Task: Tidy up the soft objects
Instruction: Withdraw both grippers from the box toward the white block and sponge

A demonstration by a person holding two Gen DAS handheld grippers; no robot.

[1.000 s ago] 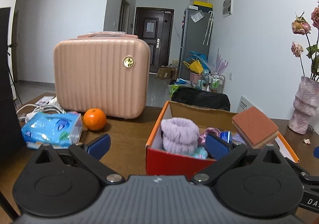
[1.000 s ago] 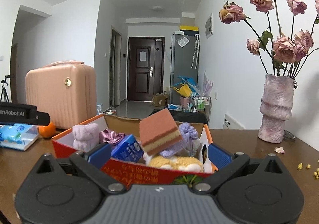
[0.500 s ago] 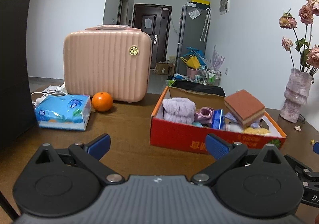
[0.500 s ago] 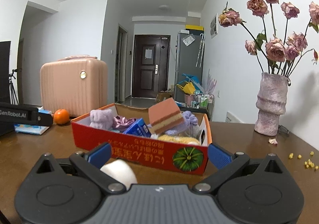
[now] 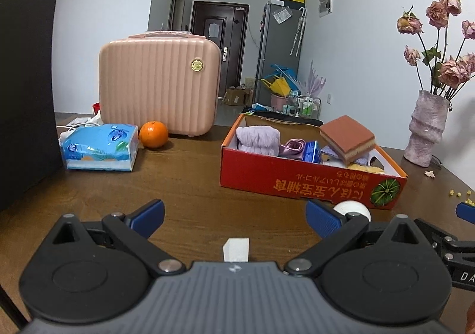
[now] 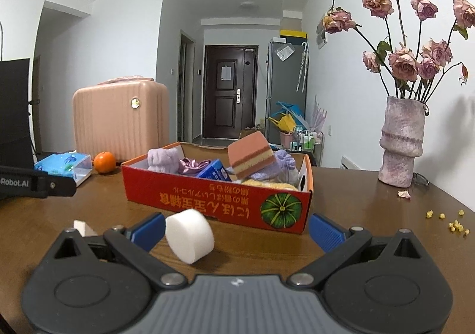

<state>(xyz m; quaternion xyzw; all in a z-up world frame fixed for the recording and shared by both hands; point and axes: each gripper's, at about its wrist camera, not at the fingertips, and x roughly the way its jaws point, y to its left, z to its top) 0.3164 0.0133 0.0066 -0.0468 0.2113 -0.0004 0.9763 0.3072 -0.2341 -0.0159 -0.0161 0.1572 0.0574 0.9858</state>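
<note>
Evidently light and squashy, the white round foam puck (image 6: 190, 235) beside the red cardboard box (image 6: 207, 200) suits a gentle grasp across its curved sides; both the left gripper (image 5: 234, 216) and the right gripper (image 6: 237, 229) gape empty.

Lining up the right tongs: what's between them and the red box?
Right wrist view: a white foam cylinder lies on the table by the tongs' left finger, before the box.

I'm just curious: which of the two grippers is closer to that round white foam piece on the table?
Right. The right gripper has the white foam cylinder right beside its left finger, between open jaws. The left gripper sits off to the cylinder's left, its right finger short of it.
</note>
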